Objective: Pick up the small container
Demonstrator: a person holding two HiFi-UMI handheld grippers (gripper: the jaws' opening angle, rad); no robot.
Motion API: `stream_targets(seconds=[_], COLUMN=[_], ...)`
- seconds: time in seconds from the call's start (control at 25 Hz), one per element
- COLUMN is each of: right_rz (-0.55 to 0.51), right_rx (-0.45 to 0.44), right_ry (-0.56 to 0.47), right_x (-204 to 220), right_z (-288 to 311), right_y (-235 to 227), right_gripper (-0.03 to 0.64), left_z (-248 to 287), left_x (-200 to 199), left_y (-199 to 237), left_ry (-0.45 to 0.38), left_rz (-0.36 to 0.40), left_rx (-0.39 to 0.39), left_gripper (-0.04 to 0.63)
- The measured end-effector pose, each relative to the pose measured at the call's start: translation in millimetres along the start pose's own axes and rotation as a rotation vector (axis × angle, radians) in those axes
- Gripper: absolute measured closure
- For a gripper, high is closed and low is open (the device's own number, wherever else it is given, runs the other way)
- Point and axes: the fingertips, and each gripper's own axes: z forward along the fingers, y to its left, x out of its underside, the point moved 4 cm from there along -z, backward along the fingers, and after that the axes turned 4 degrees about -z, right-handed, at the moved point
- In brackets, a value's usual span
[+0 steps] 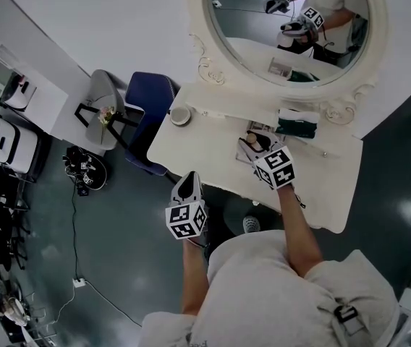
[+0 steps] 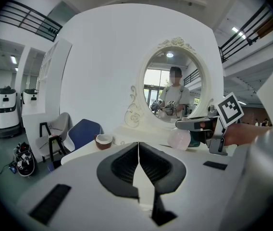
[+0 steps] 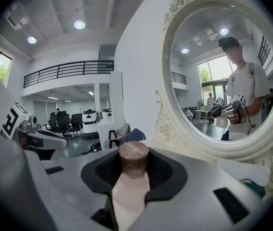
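White vanity table (image 1: pixel 191 144) carried an ornate oval mirror (image 1: pixel 289 31) at twelve o'clock, small bowl (image 1: pixel 181 115) at ten; blue chair (image 1: pixel 150 96) stood beyond.

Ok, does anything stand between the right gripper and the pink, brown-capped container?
Nothing visible does: the right gripper has its jaws closed on the pink container, gripping its body just below the brown cap.

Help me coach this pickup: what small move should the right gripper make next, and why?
Probably raise the right gripper straight up a little, jaws closed. They already clamp the brown-capped pink bottle, which sits at or just above the white table; I cannot tell which. The left gripper is shut, empty and apart from it.
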Motion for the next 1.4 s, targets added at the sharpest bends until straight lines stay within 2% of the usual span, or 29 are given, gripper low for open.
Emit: stream_targets(seconds=[1.4], right_rz=[0.04], right_rx=[0.052], right_ry=[-0.037], right_x=[-3], right_z=[-7], right_y=[4], right_gripper=[0.48], left_z=[-21], left_x=[5], left_y=[16], left_ry=[0.009], left_rz=[0.021], left_rx=[-0.031], left_gripper=[0.566])
